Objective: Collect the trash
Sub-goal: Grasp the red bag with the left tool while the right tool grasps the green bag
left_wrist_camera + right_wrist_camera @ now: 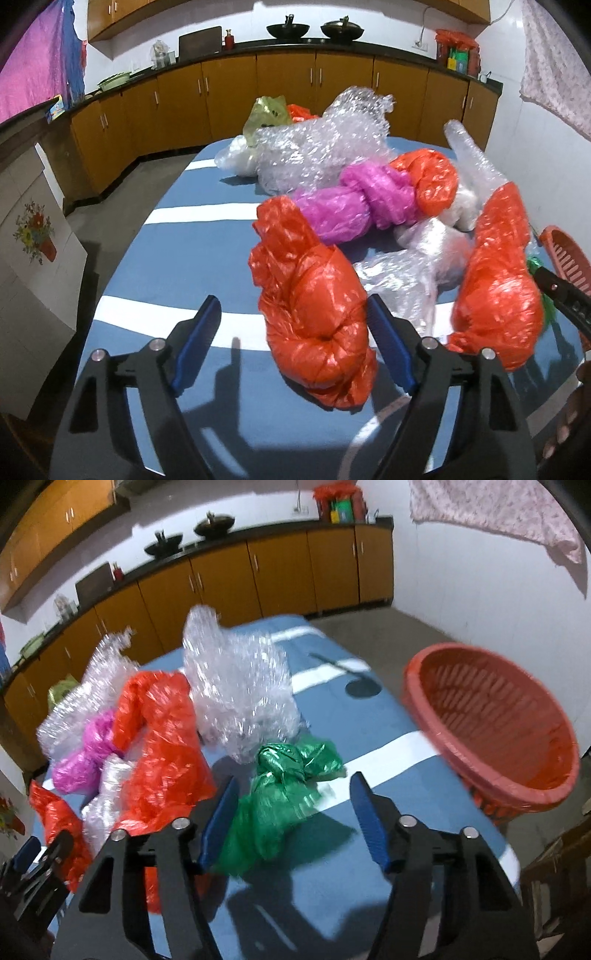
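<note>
Left hand-held gripper [295,334]: I have it spread wide, blue pads apart, nothing pinched. It hangs low over the table.

Nearest orange bag [314,314]: a crumpled orange plastic bag lies on the table just ahead of my left gripper, its near end reaching between the two fingers. I cannot tell if the right pad touches it.

Right hand-held gripper [291,814]: also spread wide and holding nothing. I see it from the left wrist camera only as a black edge at the far right.

Green bag [284,797]: a knotted green plastic bag lies on the table straight ahead of my right gripper, its near part between the open fingers, close to the left pad.

Second orange bag [162,746]: a larger orange bag stands just left of the green one.

Pink bag [354,201]: a twisted pink bag lies behind the nearest orange bag, touching another orange lump at its far end.

Bubble wrap [236,686]: clear crumpled wrap is heaped behind the coloured bags, with more pieces among them.

Basket [495,734]: a red slatted basket sits at the right edge of the table, tilted with its opening toward me, apart from the heap. No trash shows inside it.

Table [177,266]: blue cover with white stripes.

Background: brown kitchen cabinets [229,96] along the far wall.
</note>
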`<action>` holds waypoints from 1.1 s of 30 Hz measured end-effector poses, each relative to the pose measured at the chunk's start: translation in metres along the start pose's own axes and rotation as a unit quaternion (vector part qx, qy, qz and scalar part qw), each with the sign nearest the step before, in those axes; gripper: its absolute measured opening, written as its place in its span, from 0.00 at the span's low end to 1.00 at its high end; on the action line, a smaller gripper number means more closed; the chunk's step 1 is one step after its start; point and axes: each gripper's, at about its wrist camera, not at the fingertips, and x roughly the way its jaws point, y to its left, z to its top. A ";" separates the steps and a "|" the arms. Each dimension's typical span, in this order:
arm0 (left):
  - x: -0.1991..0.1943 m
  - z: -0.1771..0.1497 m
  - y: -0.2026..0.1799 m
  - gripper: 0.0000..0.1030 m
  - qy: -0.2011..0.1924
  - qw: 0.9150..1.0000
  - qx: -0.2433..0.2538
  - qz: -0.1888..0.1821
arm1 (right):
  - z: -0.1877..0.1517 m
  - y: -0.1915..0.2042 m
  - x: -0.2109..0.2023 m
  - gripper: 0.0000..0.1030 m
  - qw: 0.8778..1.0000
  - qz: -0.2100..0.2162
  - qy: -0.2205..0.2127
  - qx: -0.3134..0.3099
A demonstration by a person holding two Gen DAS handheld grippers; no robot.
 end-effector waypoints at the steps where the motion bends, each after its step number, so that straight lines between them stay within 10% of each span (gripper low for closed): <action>1: 0.003 0.000 0.003 0.72 0.004 1.000 -0.001 0.004 | 0.000 0.000 0.004 0.54 1.000 -0.002 0.005 -0.002; 33: 0.027 0.002 0.043 0.50 0.034 0.997 -0.041 -0.055 | -0.010 -0.022 -0.001 0.34 0.999 -0.004 0.008 -0.031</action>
